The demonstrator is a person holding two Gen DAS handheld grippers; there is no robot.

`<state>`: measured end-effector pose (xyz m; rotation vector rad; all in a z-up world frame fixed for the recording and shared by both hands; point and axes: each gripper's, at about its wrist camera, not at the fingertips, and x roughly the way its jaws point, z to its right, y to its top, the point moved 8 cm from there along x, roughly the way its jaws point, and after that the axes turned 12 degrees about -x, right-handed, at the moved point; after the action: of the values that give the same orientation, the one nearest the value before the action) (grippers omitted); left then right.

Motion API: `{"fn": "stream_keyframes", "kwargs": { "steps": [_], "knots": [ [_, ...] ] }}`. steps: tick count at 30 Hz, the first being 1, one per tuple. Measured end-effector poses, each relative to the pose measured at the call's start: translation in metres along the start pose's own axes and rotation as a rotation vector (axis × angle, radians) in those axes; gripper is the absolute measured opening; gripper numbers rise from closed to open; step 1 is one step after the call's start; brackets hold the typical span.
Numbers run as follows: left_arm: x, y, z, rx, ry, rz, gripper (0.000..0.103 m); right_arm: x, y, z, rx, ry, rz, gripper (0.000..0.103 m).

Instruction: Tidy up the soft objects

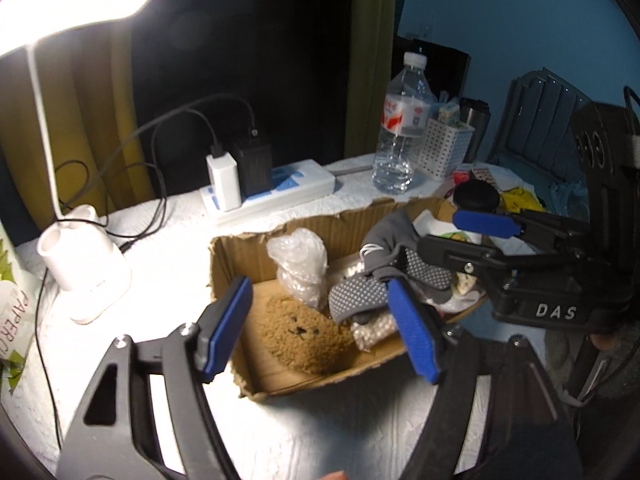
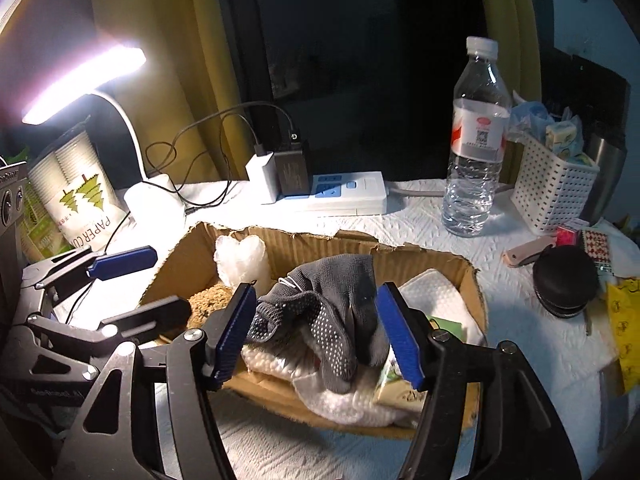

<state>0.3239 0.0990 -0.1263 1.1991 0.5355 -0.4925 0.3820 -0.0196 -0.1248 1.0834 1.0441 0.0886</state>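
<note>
- Two tools work over one cardboard box on the desk; the left tool has its blue pads spread wide with nothing between them, and the right tool is likewise spread and holds nothing.
- Directly ahead of the right tool, between its pads as its own view shows it, a grey dotted glove lies draped over a white knitted cloth inside the box; no pad touches it.
- Ahead of the left tool and just below its pads, a brown plush bear lies on the box floor, with a crumpled clear plastic bag beyond it against the far wall.
- To the right tool's right, inside the box, sit a folded white paper towel and a small green packet.
- The soft things appear already gathered in the box, so I judge the step in hand to be either just after a drop or just before picking the glove to reposition it.
- If the glove is next, the right tool must lower straight ahead and press together on its bunched middle, not a loose finger, which would slip.
- The left tool hangs near the box's near left corner and could steady the cardboard.
</note>
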Motion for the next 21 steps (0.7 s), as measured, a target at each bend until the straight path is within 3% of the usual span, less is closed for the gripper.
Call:
{"fn": "stream_keyframes", "kwargs": {
  "steps": [8,21],
  "knots": [
    [-0.036,-0.006,0.005,-0.007,-0.001,0.043,0.074,-0.033,-0.007,-0.008,-0.009,-0.023,0.030,0.067],
    [-0.084,-0.043,0.029,0.025,-0.002,0.068,0.074,-0.082,-0.034,-0.028,-0.003,-0.044,0.068,0.067]
  ]
}}
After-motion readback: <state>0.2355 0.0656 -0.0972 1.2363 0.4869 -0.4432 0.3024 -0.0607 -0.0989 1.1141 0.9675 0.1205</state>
